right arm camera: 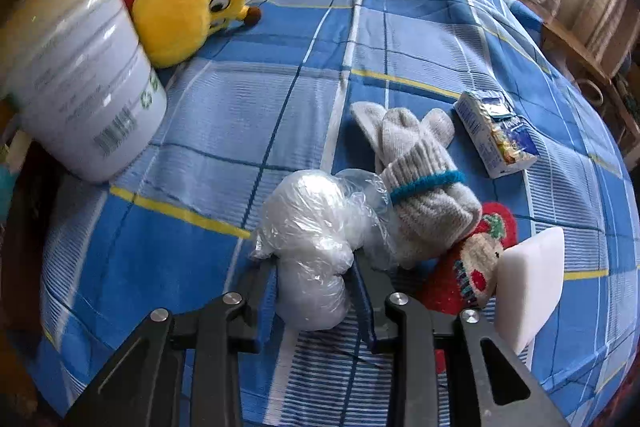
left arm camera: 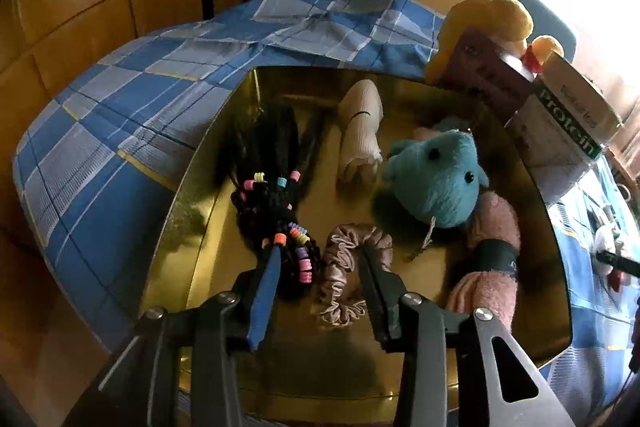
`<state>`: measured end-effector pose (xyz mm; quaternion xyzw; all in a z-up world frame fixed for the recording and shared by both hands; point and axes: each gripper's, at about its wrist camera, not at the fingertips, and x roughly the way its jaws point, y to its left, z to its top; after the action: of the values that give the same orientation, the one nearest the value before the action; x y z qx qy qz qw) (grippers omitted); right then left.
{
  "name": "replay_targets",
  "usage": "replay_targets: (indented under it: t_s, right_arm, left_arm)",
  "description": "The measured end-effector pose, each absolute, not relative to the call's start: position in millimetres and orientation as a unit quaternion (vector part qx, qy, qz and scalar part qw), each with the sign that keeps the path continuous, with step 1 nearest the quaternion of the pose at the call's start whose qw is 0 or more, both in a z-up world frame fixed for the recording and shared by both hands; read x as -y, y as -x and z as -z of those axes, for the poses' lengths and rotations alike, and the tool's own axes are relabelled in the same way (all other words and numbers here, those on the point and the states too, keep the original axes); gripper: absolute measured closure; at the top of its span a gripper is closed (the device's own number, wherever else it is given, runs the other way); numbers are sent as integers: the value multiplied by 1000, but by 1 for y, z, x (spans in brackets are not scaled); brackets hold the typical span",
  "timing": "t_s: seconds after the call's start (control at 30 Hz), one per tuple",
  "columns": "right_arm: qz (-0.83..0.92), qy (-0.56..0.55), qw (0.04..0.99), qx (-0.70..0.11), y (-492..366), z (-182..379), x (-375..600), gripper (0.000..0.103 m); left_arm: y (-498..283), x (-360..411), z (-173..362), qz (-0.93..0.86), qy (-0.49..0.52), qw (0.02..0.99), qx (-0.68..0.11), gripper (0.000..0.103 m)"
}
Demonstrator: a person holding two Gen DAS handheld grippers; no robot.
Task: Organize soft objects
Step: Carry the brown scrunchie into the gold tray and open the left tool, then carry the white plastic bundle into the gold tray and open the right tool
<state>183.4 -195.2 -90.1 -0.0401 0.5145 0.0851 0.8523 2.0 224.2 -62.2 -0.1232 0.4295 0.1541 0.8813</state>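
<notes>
In the left wrist view a gold tray (left arm camera: pixel 192 267) holds a black beaded hair piece (left arm camera: pixel 268 203), a pink scrunchie (left arm camera: pixel 348 267), a cream sock (left arm camera: pixel 362 131), a teal plush (left arm camera: pixel 436 175) and a pink fuzzy item (left arm camera: pixel 492 267). My left gripper (left arm camera: pixel 318 251) is open above the tray, its fingers astride the scrunchie and the beads. In the right wrist view my right gripper (right arm camera: pixel 314 267) has its fingers on both sides of a white plastic-wrapped bundle (right arm camera: pixel 312 247) on the blue checked bedspread (right arm camera: pixel 280 107). Grey socks (right arm camera: pixel 416 171) and a red sock (right arm camera: pixel 472 267) lie beside it.
A white protein tub (right arm camera: pixel 80 79) and a yellow plush (right arm camera: pixel 184 15) lie at the left of the bed. A tissue pack (right arm camera: pixel 496 135) and a white foam block (right arm camera: pixel 528 279) lie on the right. A book (left arm camera: pixel 488 75) leans at the tray's far corner.
</notes>
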Motion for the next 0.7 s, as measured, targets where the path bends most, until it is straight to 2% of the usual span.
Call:
replay_targets:
  t_s: [0.33,0.7]
  right_arm:
    - [-61,-13,882,-466,-228,25,176,71]
    - [-54,-16,926,-373,-296,-96,102,71]
  left_arm:
    - [5,-222,48,-140,116,895,-408,55]
    - [17,-224,33,-142,107,905,-386,53]
